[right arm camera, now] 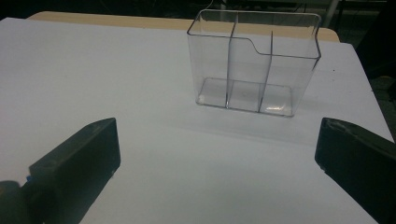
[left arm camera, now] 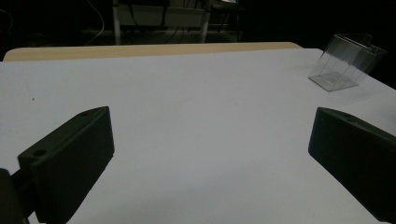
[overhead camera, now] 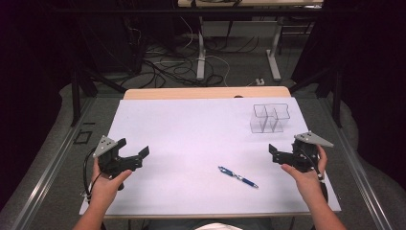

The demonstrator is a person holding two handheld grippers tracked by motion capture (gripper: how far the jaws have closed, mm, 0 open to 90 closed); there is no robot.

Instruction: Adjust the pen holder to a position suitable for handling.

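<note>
A clear plastic organizer (overhead camera: 270, 118) with several compartments stands empty and upright at the back right of the white sheet (overhead camera: 191, 129). A blue pen (overhead camera: 238, 177) lies flat on the sheet, front and right of centre. My left gripper (overhead camera: 132, 147) hovers over the sheet's left side, open and holding nothing. At the right edge my right gripper (overhead camera: 286, 146) is open too, just in front of the organizer and behind the pen. In the right gripper view the organizer (right arm camera: 254, 60) stands straight ahead of the wide jaws (right arm camera: 219, 135). The left gripper view has it (left arm camera: 348, 60) far off at the upper right, beyond the gripper (left arm camera: 212, 121).
The white sheet covers a wooden tabletop (overhead camera: 206, 92) whose far edge shows behind it. Metal rails (overhead camera: 48, 167) run along both sides. Beyond the table are cables on the floor (overhead camera: 167, 67) and white desk legs (overhead camera: 201, 57).
</note>
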